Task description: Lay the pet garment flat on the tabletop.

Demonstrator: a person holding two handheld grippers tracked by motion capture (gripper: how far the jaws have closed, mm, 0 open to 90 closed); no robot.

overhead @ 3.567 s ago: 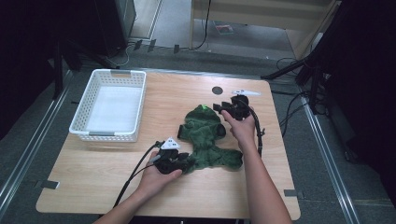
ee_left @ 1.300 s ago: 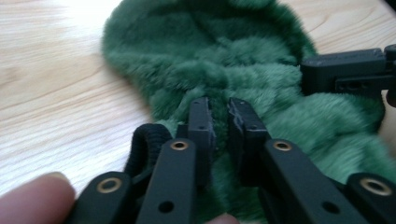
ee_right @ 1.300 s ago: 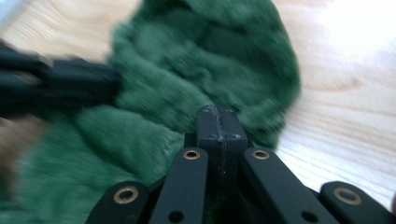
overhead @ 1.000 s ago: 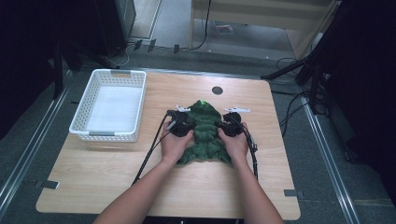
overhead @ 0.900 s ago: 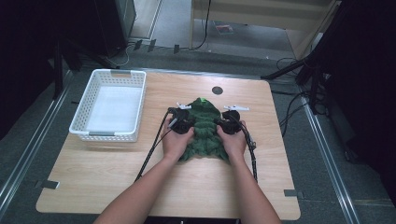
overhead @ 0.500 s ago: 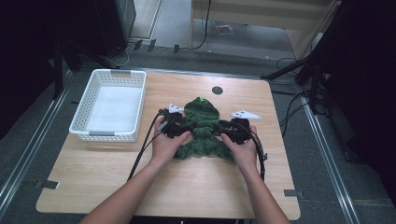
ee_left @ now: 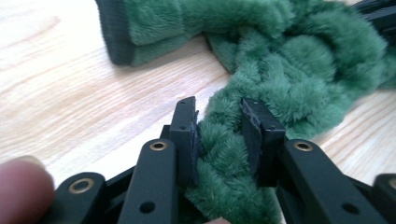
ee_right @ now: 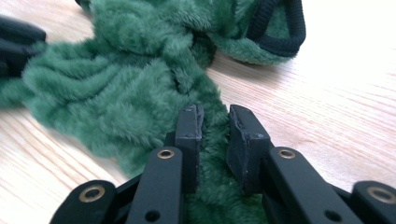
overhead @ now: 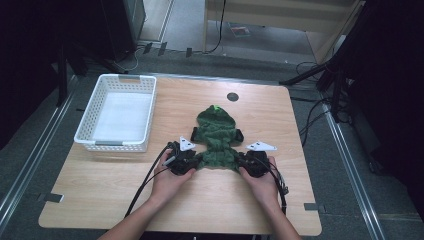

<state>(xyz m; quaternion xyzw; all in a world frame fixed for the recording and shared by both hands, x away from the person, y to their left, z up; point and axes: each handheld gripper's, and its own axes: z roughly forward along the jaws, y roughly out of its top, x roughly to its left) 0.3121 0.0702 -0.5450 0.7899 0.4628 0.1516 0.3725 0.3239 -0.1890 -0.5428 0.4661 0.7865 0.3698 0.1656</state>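
A green plush hooded garment (overhead: pixel 217 137) lies flat on the wooden table (overhead: pixel 200 210), hood pointing away from me. My left gripper (overhead: pixel 195 161) sits at its near left corner and my right gripper (overhead: pixel 241 161) at its near right corner. In the left gripper view, the left gripper (ee_left: pixel 218 112) has plush fabric (ee_left: pixel 289 56) pinched between its jaws. The right gripper (ee_right: pixel 215 116) likewise squeezes a fold of the fabric (ee_right: pixel 116 84). Both pairs of jaws have just been closing on the hem. A black cuff (ee_left: pixel 114 32) ends each sleeve, as does the cuff (ee_right: pixel 280 28) on the other side.
A white slatted basket (overhead: pixel 115 145) stands at the table's left, nothing visible inside. A round dark hole (overhead: pixel 232 96) marks the tabletop beyond the hood. Cables trail from both grippers toward the front edge. Bare wood lies to the right of the garment.
Both hands have drawn back from the garment's middle toward the near edge and spread apart. The jaws let go there and now pinch the hem corners. The garment lies longer and flatter.
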